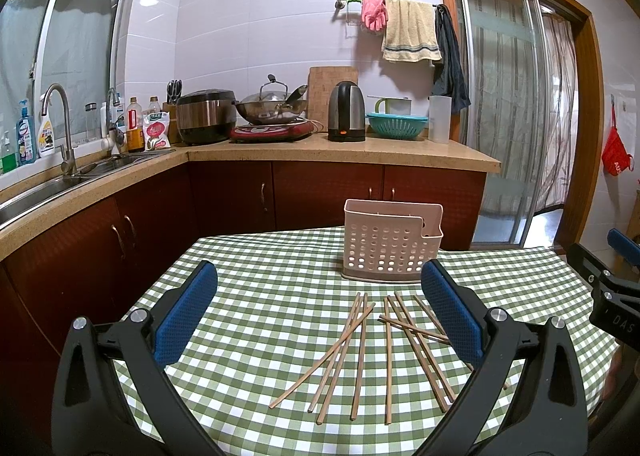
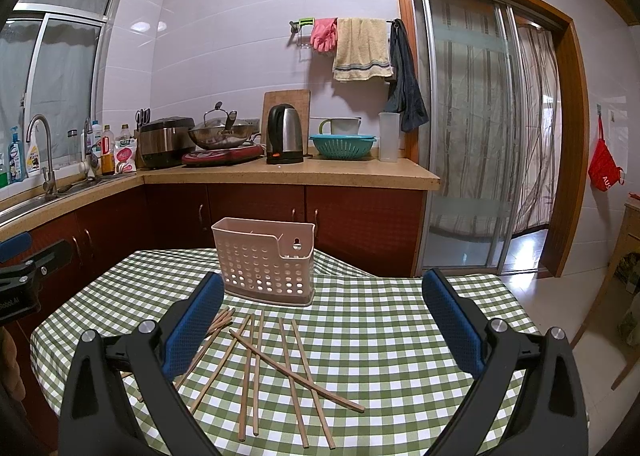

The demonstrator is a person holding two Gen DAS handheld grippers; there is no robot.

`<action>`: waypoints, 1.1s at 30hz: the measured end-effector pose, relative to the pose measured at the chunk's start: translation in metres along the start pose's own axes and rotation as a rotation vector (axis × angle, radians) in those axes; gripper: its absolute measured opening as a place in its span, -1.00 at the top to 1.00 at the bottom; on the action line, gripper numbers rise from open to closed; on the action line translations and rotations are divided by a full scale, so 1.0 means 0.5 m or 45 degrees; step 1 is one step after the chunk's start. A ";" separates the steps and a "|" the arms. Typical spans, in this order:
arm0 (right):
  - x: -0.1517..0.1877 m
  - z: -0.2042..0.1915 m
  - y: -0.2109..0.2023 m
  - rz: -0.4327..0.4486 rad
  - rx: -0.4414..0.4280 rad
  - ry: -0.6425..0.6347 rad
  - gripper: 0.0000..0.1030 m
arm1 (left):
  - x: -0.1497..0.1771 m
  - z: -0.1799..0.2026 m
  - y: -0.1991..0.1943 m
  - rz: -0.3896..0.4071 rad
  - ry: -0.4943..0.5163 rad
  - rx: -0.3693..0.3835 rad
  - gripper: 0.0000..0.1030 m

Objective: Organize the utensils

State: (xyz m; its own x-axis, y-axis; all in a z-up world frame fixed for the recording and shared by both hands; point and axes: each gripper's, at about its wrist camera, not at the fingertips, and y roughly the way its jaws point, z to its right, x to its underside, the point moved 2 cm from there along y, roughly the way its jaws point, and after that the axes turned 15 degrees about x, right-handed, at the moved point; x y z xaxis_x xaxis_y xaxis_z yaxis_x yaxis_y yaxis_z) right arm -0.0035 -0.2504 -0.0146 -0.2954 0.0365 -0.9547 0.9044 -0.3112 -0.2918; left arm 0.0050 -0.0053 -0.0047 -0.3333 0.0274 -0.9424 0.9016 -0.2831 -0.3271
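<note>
Several wooden chopsticks (image 1: pixel 362 352) lie scattered on the green checked tablecloth (image 1: pixel 260 296); they also show in the right wrist view (image 2: pixel 256 368). A pink perforated utensil holder (image 1: pixel 390 242) stands upright and looks empty at the table's far side, behind the chopsticks; it also shows in the right wrist view (image 2: pixel 266 260). My left gripper (image 1: pixel 320 276) is open and empty, hovering above the chopsticks. My right gripper (image 2: pixel 324 288) is open and empty, above the table just right of the chopsticks. The right gripper's body shows at the right edge of the left wrist view.
A kitchen counter (image 1: pixel 340 151) behind the table carries a rice cooker (image 1: pixel 204 115), wok, kettle (image 1: pixel 346 111) and teal colander. A sink (image 1: pixel 48 183) is at left. A sliding glass door (image 2: pixel 480 135) is at right. The tablecloth drops off at the table's far edge (image 2: pixel 352 264).
</note>
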 end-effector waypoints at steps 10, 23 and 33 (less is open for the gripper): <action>0.013 -0.006 0.012 -0.015 -0.003 -0.007 -0.88 | 0.015 -0.003 0.006 -0.012 0.004 -0.005 -0.93; 0.094 -0.014 0.098 -0.185 -0.051 -0.038 -0.88 | 0.106 -0.059 0.090 -0.209 0.055 -0.041 -0.93; 0.169 -0.041 0.173 -0.348 -0.096 -0.089 -0.88 | 0.215 -0.127 0.157 -0.416 0.084 -0.064 -0.93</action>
State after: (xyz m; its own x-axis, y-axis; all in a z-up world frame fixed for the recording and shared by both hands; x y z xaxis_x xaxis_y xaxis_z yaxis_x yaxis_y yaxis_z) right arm 0.0561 -0.2551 -0.1219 -0.5493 0.0430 -0.8345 0.8080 -0.2273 -0.5436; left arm 0.0576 0.0365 -0.1360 -0.5897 0.1710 -0.7893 0.7632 -0.2014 -0.6139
